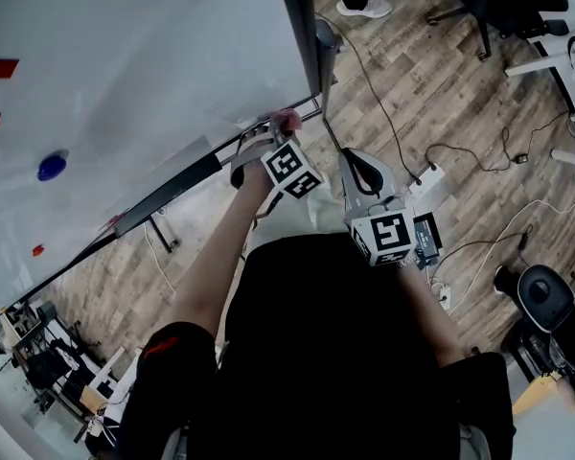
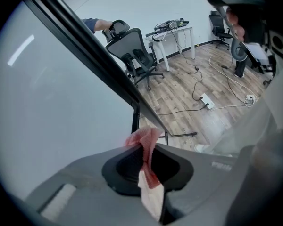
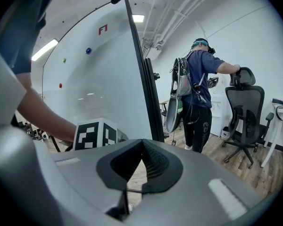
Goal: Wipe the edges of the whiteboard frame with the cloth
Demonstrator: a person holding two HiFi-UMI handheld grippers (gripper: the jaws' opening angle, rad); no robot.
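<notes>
Left gripper (image 2: 146, 150) is clamped on the pink cloth (image 2: 147, 138). Only a small bunched tuft sticks out past the tips; the rest hangs behind the jaws. The cloth sits at the lower right corner of the whiteboard frame (image 2: 89, 55), where the bottom rail meets the side upright. I can't tell from either view whether it's actually touching the frame or just short of it. Main risk is the thin pinch: drag along the rail could pull the cloth out of the jaws, or fold the tuft back so the hard jaw tips rub the frame instead of fabric. Second risk is the angle. If I tip in toward the whiteboard (image 1: 125, 65), I'd smear the writing face rather than the edge, and the corner joint could snag the cloth as I turn from rail to upright. I'd guess the board is on a free stand, so pressing hard may shift or rock it. Right gripper (image 3: 142, 145) is closed on nothing and parked close beside the left one. A long stroke back along the rail could knock the two together. Cables (image 1: 393, 123) and a power strip (image 1: 428, 177) lie on the floor just right of the stand, a trip hazard if I sidestep to follow the side edge.
</notes>
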